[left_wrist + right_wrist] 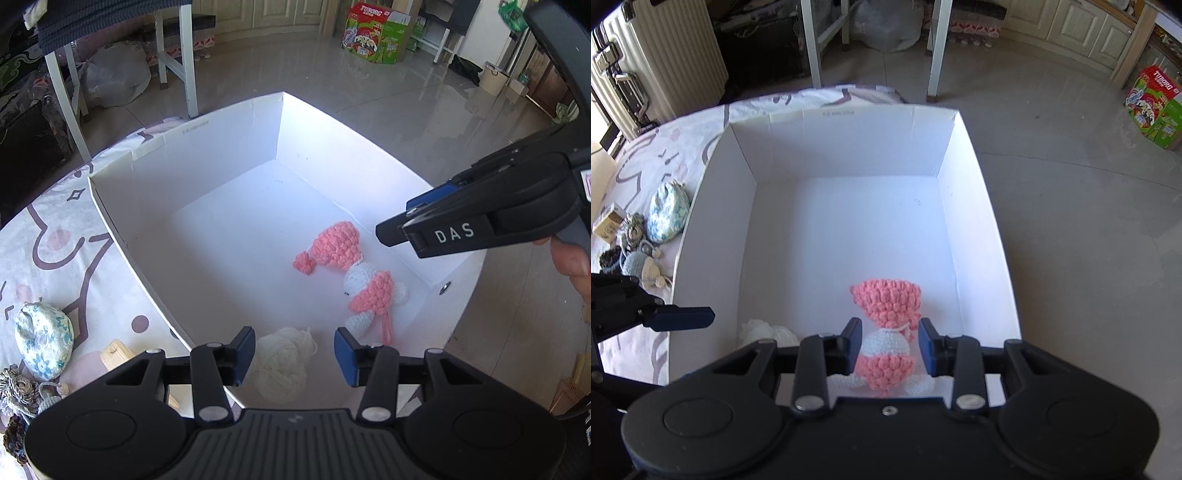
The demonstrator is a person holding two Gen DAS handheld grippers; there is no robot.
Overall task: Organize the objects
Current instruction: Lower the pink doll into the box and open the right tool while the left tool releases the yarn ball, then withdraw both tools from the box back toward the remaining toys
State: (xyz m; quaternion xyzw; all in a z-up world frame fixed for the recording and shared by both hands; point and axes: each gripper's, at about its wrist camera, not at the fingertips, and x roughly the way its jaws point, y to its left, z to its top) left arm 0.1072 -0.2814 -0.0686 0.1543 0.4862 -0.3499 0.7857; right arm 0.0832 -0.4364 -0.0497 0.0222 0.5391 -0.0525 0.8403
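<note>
An open white cardboard box [221, 147] [849, 147] stands on a patterned sheet. A pink and white crochet doll [340, 243] [886, 299] lies on its floor at the right. A cream yarn ball [284, 362] [757, 330] lies in the near left corner. My left gripper [295, 356] hovers open over the yarn ball without touching it. My right gripper [889, 345] [397, 221] hangs above the doll near the box's right wall. Its jaws stand slightly apart, with the doll seen between them but lying free below.
Left of the box, on the sheet [55, 240], lie a floral pouch [44, 343] [668, 216], a wooden block [116, 354] and several knitted pieces [639, 258]. White table legs [184, 55], a suitcase [665, 55] and a green carton [376, 33] stand on the floor beyond.
</note>
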